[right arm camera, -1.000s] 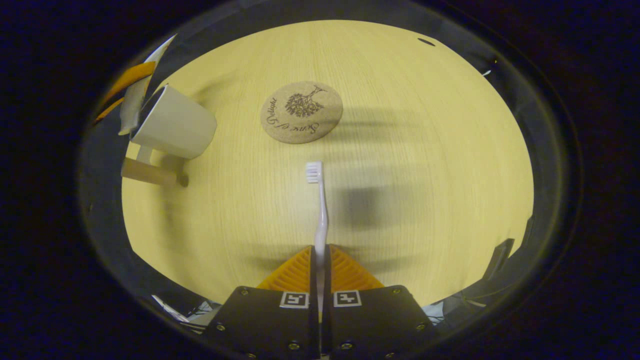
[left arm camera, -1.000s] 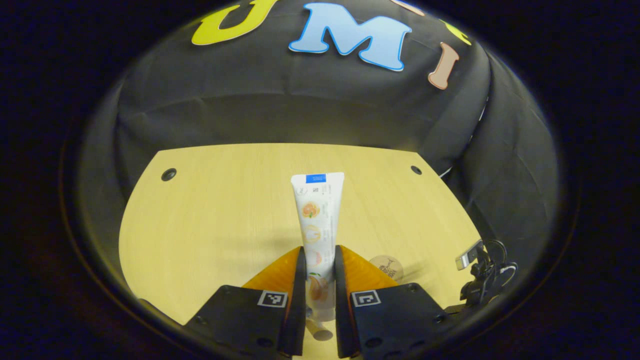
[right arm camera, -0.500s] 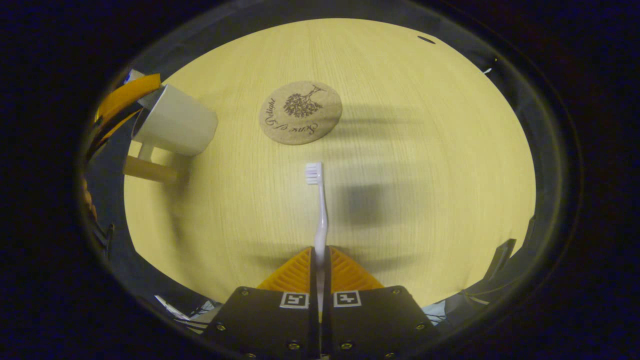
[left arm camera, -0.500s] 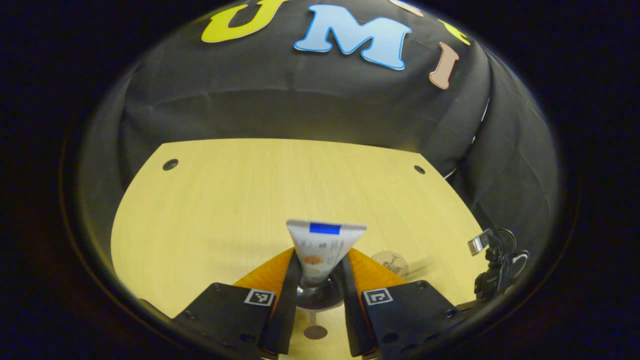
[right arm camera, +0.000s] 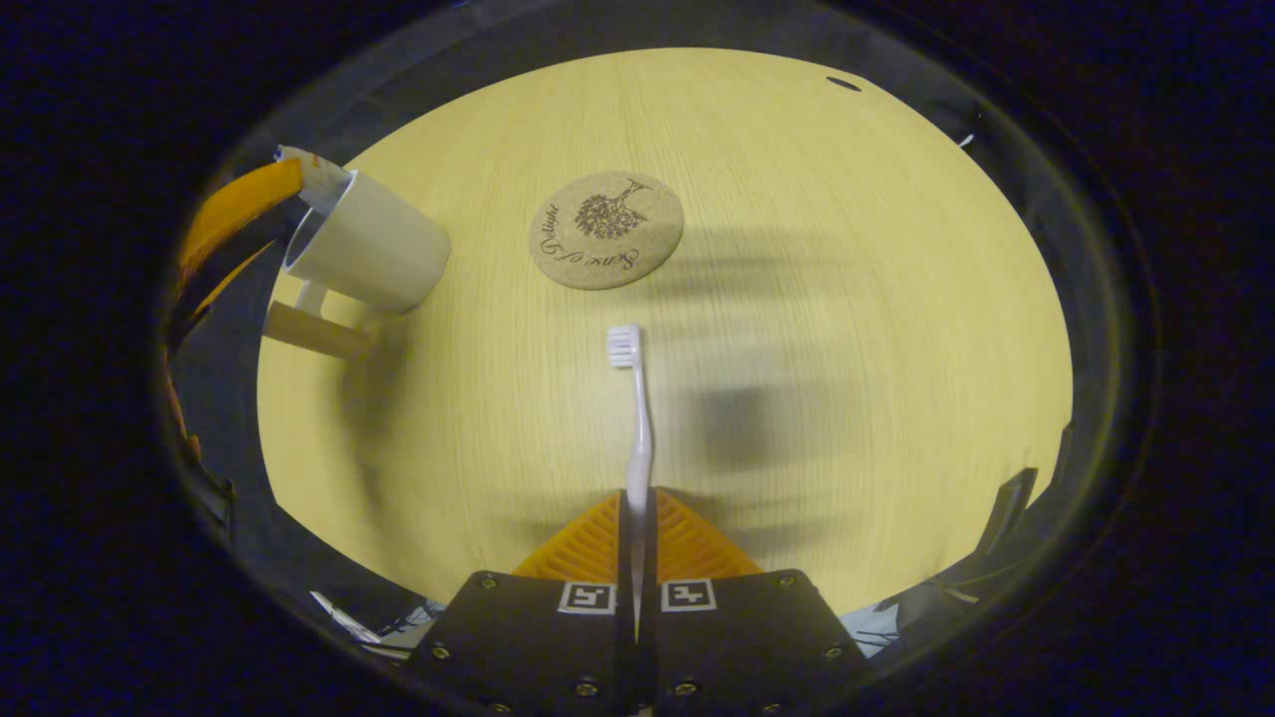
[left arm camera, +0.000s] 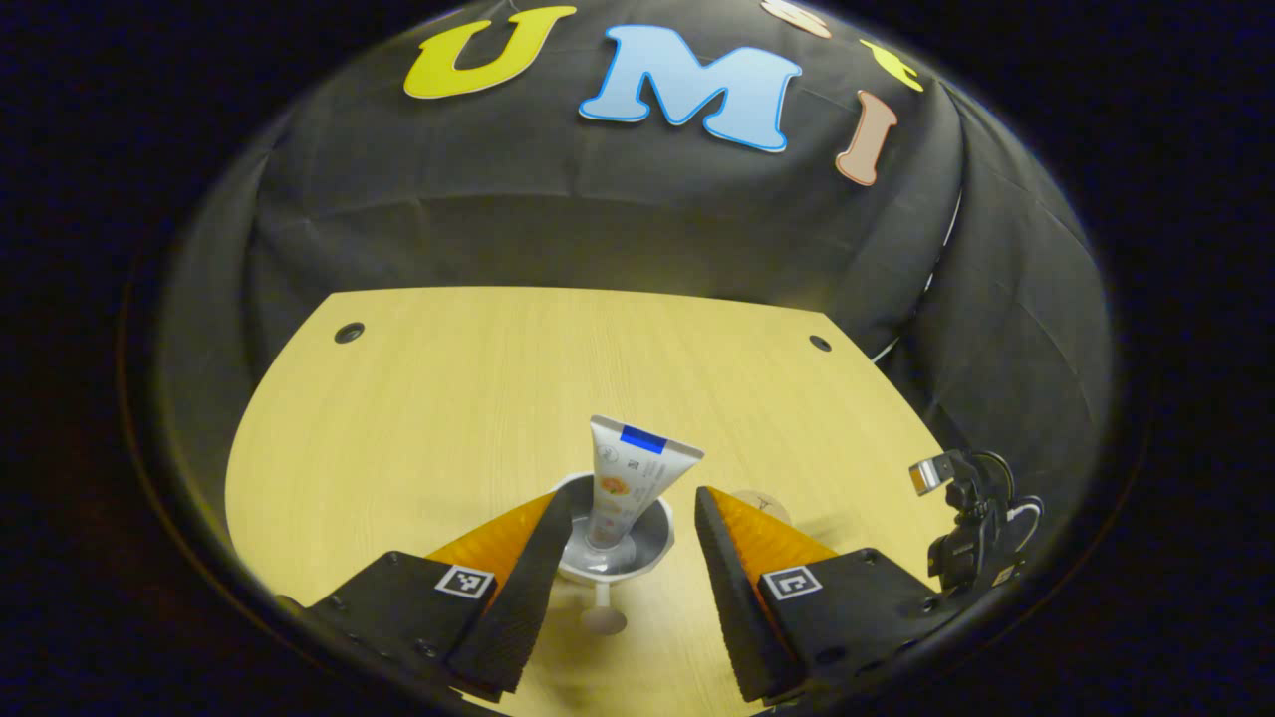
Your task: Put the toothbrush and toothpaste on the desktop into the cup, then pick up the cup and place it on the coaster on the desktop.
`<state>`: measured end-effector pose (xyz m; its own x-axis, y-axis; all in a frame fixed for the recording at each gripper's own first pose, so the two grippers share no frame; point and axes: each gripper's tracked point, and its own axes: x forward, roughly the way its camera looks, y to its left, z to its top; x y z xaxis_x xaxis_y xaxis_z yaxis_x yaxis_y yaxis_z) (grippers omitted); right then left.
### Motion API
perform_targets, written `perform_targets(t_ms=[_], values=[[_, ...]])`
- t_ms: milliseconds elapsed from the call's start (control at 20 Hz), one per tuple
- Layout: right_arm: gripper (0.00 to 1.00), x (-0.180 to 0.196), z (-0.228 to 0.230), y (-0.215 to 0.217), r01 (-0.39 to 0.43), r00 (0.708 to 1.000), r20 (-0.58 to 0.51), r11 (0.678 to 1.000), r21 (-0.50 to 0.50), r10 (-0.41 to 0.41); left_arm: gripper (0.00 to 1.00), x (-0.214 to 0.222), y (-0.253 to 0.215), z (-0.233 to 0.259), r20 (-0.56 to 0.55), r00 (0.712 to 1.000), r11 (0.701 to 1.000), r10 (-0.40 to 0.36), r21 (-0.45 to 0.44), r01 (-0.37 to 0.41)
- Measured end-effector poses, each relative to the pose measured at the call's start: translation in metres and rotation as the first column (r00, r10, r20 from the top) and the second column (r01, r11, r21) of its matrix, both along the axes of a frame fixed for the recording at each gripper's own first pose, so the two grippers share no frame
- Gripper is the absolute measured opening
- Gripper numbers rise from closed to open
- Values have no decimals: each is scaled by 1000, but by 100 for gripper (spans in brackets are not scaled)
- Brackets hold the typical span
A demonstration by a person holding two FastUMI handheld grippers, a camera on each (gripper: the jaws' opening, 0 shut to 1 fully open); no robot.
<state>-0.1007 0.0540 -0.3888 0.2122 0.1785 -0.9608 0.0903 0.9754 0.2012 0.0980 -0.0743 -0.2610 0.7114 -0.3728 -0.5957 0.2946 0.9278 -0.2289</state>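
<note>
Standing open around the cup [left arm camera: 615, 546], left claw [left arm camera: 620, 558] leaving toothpaste [left arm camera: 628, 483] leaning inside; right claw [right arm camera: 637, 538] pinching toothbrush [right arm camera: 636, 418] above the worktop [right arm camera: 847, 299], waiting near coaster [right arm camera: 606, 229].

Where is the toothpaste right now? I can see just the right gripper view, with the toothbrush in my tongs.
Observer: The toothpaste stands tail-up inside the cup, seen in the left gripper view.
Operator: Are the left tongs holding it?
Observer: No, the left tongs are open, one finger on each side of the cup, clear of the tube.
Operator: Anything else over there?
Observer: A small black camera on a mount sits at the desk's right edge in that view.
</note>
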Motion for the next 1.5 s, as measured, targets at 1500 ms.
perform_targets(t_ms=[1500], values=[[2, 211, 141, 122, 193, 781, 535, 939, 285, -322, 83, -146, 251, 13, -45, 898, 899, 437, 30, -436]])
